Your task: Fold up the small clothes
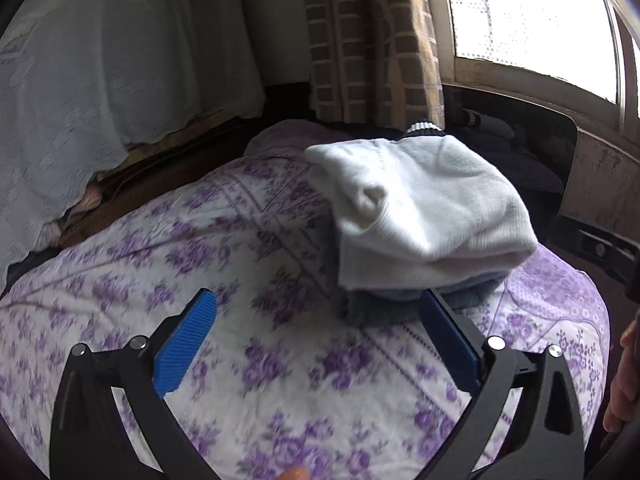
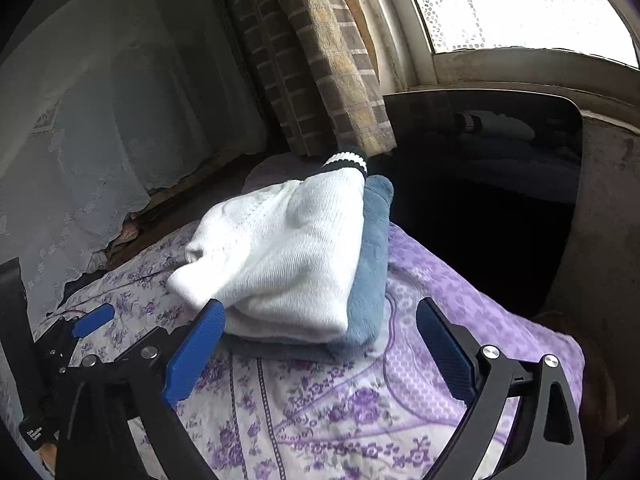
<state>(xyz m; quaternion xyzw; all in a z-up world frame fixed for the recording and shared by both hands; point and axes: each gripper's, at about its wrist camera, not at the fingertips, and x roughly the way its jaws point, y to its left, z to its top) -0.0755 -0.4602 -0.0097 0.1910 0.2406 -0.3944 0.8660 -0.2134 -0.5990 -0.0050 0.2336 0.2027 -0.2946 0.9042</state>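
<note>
A folded white knit garment [image 1: 424, 204] with a dark striped cuff [image 1: 424, 127] lies on top of a folded blue fleece garment [image 1: 380, 308] on the bed. It also shows in the right wrist view [image 2: 280, 256], with the blue fleece [image 2: 370, 280] under it and the cuff [image 2: 346, 162] at the far end. My left gripper [image 1: 318, 310] is open and empty, just short of the stack. My right gripper [image 2: 320, 322] is open and empty, its fingers either side of the stack's near edge. The left gripper's blue pad [image 2: 94, 320] shows at the left.
The bed has a purple floral cover [image 1: 240, 360] with its edge at the right [image 2: 520, 320]. A lace-covered piece [image 1: 100, 80] stands at the back left. A checked curtain [image 1: 372, 40] and a window [image 1: 532, 12] are behind. A dark board [image 2: 500, 128] stands by the bed.
</note>
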